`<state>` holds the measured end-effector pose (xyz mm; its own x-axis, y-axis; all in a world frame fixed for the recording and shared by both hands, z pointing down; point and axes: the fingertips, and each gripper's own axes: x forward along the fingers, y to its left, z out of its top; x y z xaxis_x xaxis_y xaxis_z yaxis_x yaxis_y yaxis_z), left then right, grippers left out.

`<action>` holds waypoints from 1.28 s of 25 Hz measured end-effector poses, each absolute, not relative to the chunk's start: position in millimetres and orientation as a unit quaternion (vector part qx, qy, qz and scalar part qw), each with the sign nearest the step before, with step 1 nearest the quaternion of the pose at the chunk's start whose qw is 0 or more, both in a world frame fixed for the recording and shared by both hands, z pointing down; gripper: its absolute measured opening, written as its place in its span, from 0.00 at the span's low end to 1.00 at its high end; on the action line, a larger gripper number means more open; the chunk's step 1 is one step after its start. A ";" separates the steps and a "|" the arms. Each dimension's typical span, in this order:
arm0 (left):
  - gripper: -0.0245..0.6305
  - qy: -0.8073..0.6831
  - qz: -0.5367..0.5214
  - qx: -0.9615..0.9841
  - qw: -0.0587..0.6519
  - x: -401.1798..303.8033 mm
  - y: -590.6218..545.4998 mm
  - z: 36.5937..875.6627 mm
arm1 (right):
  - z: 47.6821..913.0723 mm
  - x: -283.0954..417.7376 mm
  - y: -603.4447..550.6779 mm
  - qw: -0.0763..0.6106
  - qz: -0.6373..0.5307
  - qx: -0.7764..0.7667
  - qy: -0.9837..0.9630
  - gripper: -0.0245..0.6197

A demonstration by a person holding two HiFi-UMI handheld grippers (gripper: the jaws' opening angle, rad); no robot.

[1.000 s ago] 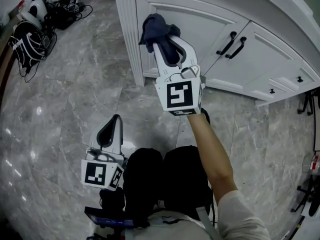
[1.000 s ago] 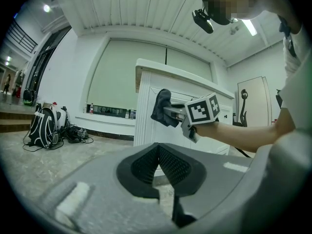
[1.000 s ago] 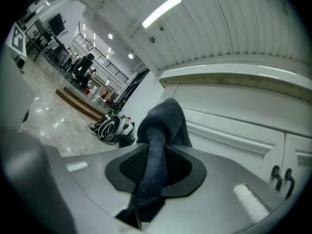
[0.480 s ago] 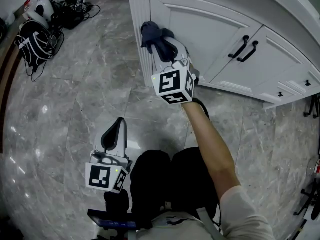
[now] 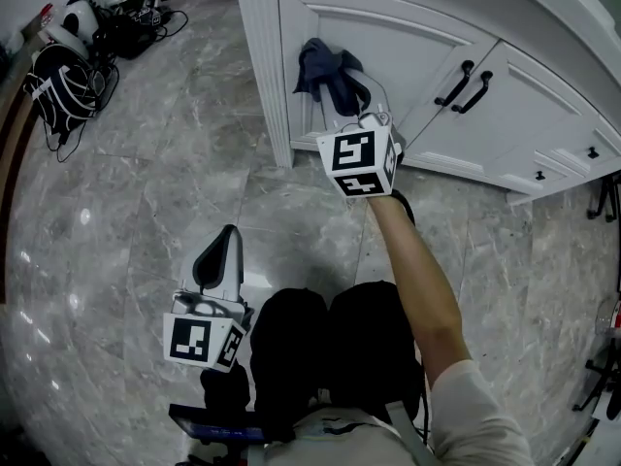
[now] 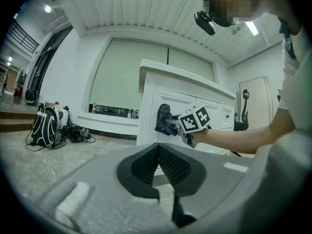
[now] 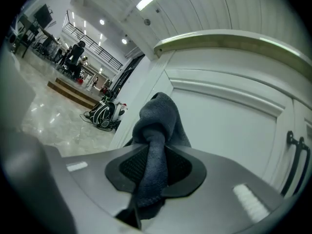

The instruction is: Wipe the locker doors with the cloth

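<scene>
The right gripper (image 5: pixel 337 87) pinches the dark blue cloth (image 5: pixel 318 63). In the right gripper view the cloth (image 7: pixel 157 130) runs as a twisted strand between the pads and bunches up past the jaw tips. That bunch sits against the panel of the leftmost door (image 5: pixel 408 42), near its left edge, with the black handles (image 5: pixel 464 83) at 3 o'clock of it. The left gripper (image 5: pixel 223 241), at 7 o'clock of the right one, hangs over the marble floor (image 5: pixel 146 192), its jaws pressed together on nothing. Bags (image 5: pixel 63 61) lie at 10 o'clock.
</scene>
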<state>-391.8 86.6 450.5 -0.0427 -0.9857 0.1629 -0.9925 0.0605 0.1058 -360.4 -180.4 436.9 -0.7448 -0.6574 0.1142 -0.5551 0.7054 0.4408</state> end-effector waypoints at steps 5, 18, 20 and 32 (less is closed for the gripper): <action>0.04 -0.719 0.019 0.689 0.093 -386.0 83.7 448.4 | 435.6 -330.7 -191.2 0.140 -0.198 0.355 -0.903 0.17; 0.04 -0.709 0.018 0.699 0.088 -368.9 77.8 443.2 | 438.7 -249.7 -222.2 0.159 -0.189 0.420 -0.873 0.17; 0.04 -0.707 0.018 0.702 0.087 -365.6 76.8 441.7 | 439.3 -240.6 -225.5 0.161 -0.188 0.426 -0.870 0.17; 0.04 -0.700 0.016 0.709 0.086 -358.4 74.8 440.7 | 438.5 -236.5 -197.8 0.147 -0.198 0.416 -0.875 0.17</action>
